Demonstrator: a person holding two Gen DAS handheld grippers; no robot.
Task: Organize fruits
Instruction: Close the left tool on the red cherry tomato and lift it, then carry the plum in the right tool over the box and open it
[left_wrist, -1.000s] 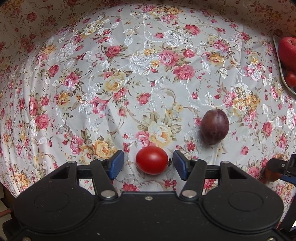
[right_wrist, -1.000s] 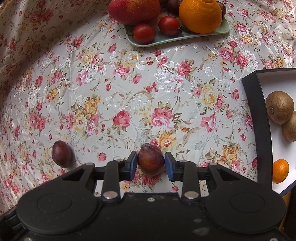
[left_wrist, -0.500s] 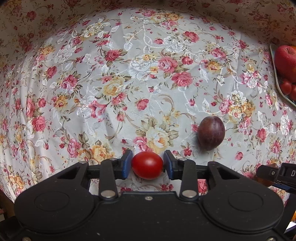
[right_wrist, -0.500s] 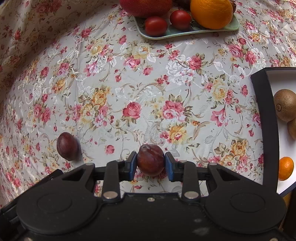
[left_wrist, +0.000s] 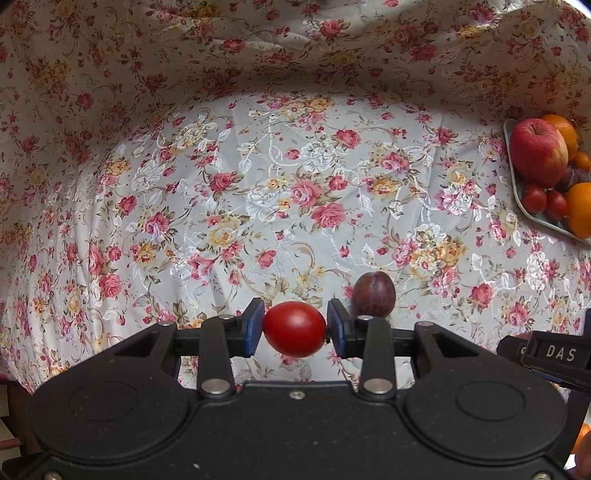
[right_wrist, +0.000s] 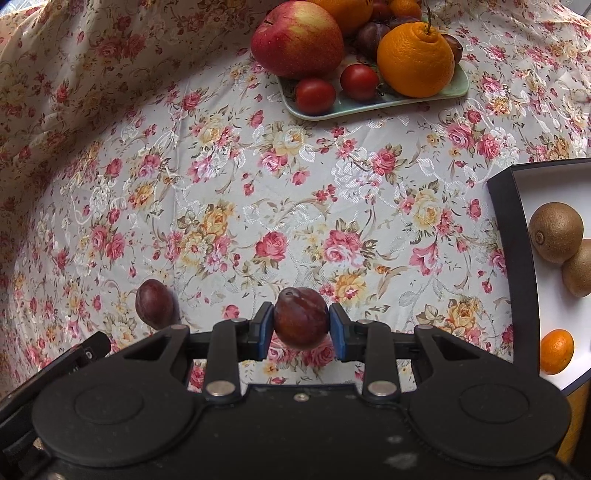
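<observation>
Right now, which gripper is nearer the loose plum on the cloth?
Left. The left gripper, clamping a tomato, is just beside the loose plum. The right gripper, holding another plum, is farther off.

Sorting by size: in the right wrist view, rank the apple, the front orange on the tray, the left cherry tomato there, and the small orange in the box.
1. apple
2. front orange
3-4. left cherry tomato and small orange: alike, unsure.
</observation>
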